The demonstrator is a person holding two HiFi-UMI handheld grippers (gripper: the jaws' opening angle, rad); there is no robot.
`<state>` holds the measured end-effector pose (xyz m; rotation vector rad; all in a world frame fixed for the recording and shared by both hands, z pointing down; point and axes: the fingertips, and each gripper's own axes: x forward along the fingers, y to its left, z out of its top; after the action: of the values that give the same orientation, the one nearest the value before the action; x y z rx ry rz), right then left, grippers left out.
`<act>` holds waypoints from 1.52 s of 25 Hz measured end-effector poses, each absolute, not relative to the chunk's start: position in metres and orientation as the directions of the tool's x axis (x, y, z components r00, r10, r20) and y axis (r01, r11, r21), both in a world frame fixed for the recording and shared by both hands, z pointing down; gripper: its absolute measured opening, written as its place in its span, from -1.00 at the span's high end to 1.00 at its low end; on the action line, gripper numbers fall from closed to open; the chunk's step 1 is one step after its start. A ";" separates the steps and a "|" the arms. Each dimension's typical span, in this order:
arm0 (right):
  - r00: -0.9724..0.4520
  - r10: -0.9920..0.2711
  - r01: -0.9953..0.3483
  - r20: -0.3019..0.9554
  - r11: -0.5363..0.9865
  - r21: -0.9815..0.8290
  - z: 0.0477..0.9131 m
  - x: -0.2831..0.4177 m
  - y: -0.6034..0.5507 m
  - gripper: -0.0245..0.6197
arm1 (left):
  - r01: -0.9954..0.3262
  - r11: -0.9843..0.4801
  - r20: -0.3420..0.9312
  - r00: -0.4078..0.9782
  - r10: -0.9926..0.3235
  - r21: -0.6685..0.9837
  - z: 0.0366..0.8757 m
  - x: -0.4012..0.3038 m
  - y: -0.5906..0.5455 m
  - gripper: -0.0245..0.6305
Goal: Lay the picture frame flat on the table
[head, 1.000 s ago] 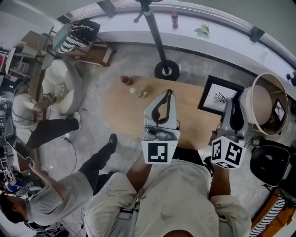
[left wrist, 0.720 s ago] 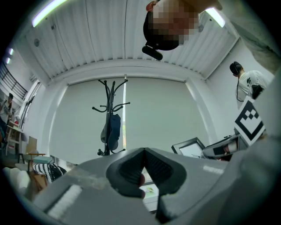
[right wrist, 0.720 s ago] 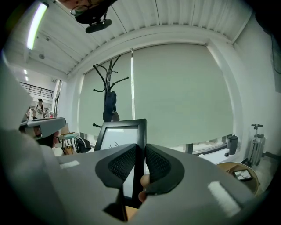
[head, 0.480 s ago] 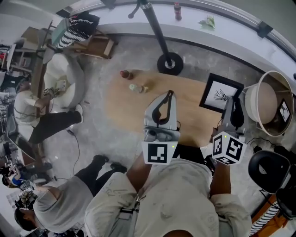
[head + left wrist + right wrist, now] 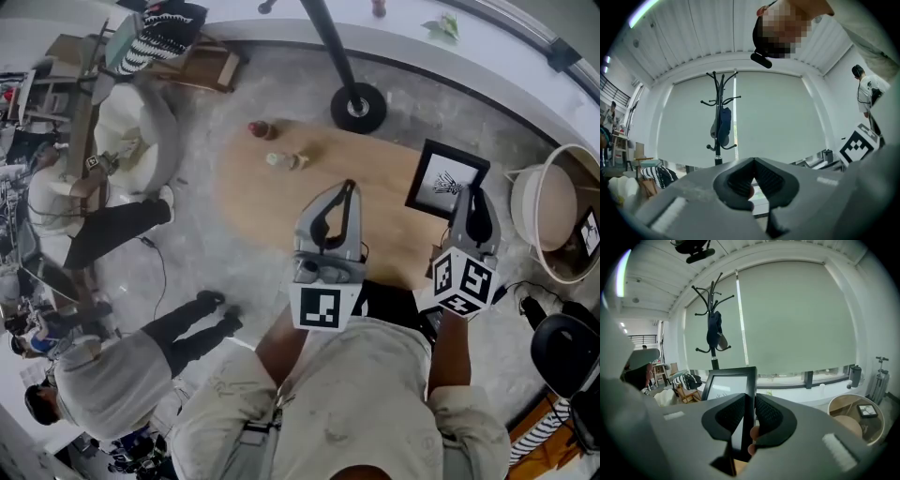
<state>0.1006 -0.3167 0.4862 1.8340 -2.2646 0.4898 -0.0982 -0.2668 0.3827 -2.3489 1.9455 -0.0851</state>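
Note:
The picture frame, black with a white mat and a small plant drawing, is over the right end of the oval wooden table, its face tilted up. My right gripper is shut on the frame's right edge. In the right gripper view the black frame stands between the two pads of my right gripper, which press on it. My left gripper hovers over the table's middle. In the left gripper view, the jaw tips of my left gripper meet with nothing between them.
Two small bottles lie on the table's far left part. A coat stand's round base is just behind the table. A round tub stands at the right, a black stool below it. People stand and sit at the left.
My right gripper has sunk toward the table with the frame still in it. The left gripper has come down a little. A person at the lower left has walked on.

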 end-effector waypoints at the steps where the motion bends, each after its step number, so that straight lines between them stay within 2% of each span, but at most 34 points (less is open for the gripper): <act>1: -0.223 -0.904 -0.973 0.366 0.183 -0.142 0.498 0.100 -0.320 0.70 | -0.978 -0.179 -0.007 0.181 -0.983 -0.108 0.387 -0.098 -0.269 0.91; 12: -0.245 -0.779 -0.969 0.578 0.187 -0.159 0.633 0.093 -0.325 0.70 | -0.985 -0.147 0.094 0.138 -0.986 -0.092 0.438 -0.102 -0.271 0.91; 18: -0.284 -0.652 -0.958 0.703 0.163 -0.236 0.713 0.081 -0.321 0.70 | -0.986 -0.143 0.157 0.128 -0.979 -0.090 0.471 -0.105 -0.271 0.91; 23: -0.269 -0.564 -0.963 0.780 0.149 -0.225 0.776 0.080 -0.317 0.70 | -0.989 -0.125 0.192 0.108 -0.975 -0.080 0.490 -0.109 -0.269 0.91; 38: -0.209 -0.358 -0.976 0.910 0.136 -0.170 0.901 0.091 -0.289 0.70 | -0.988 -0.143 0.276 0.122 -0.953 -0.056 0.543 -0.094 -0.283 0.91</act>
<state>0.0912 -0.2889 0.9013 1.3032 -1.6834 1.0685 -0.0938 -0.2832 0.5430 -2.4542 2.1419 -0.4074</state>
